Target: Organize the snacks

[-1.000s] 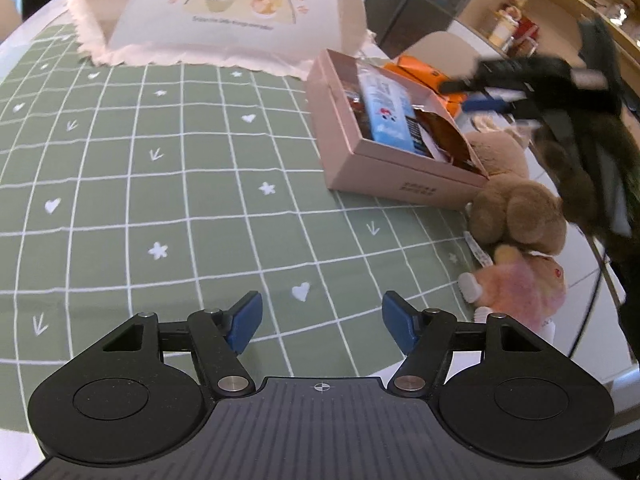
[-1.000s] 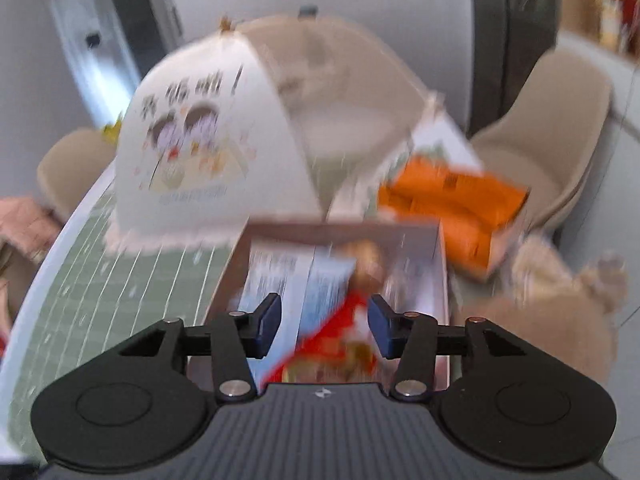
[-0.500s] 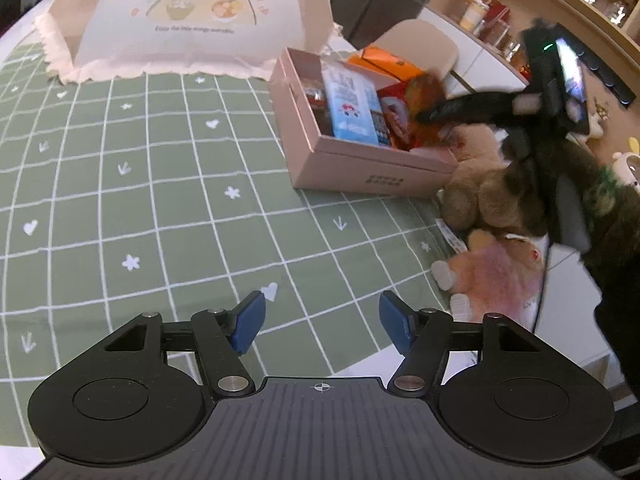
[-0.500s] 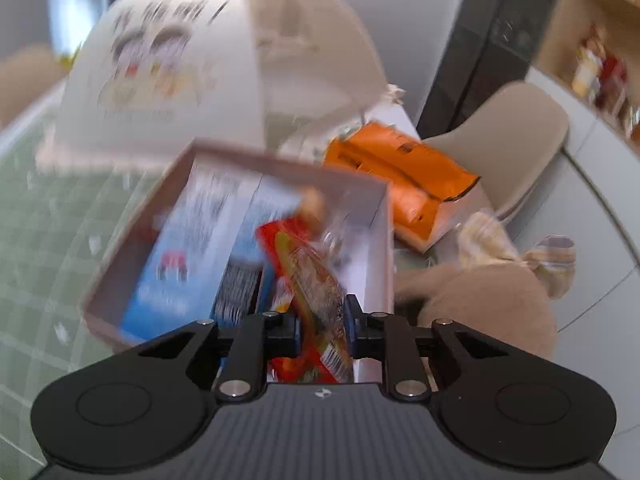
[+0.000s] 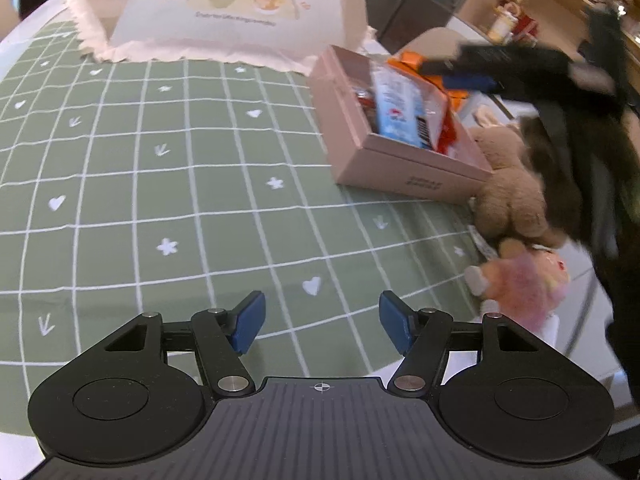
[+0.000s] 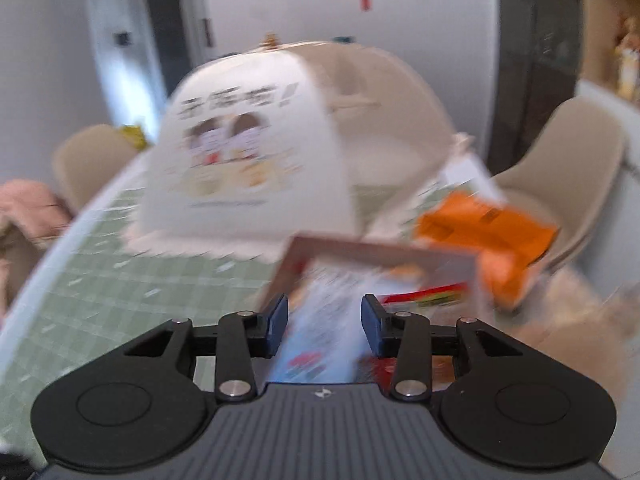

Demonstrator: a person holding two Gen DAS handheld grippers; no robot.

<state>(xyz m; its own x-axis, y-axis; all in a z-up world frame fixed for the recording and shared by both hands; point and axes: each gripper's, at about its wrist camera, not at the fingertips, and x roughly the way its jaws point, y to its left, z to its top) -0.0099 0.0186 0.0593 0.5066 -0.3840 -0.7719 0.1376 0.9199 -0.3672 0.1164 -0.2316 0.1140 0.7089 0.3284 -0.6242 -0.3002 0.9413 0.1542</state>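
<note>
My right gripper hovers over the pink box with its jaws opening; the blue pads stand partly apart and nothing is pinched between them. The blue-and-white packet shows in the gap but lies below, inside the box. My left gripper hangs over the green checked tablecloth, well short of the box, moderately wide and holding nothing.

Out from the right gripper: the box sits near the table's right edge, holding the blue-and-white packet, a red packet and something darker I cannot make out. An orange packet lies just behind the box, outside it, and I judge it the next thing to bring in. A brown plush toy touches the box's near corner, a pink plush toy sits at the table edge beside it, and a domed food cover stands behind.

The risks as I see them: the right-wrist view is badly smeared, so I could misjudge the reach to the orange packet and clip the box wall, pushing the box toward the edge. The blue-and-white packet stands tilted above the rim and could snag on a finger as I pass over. A careless sweep could also knock the plush toys off the table
</note>
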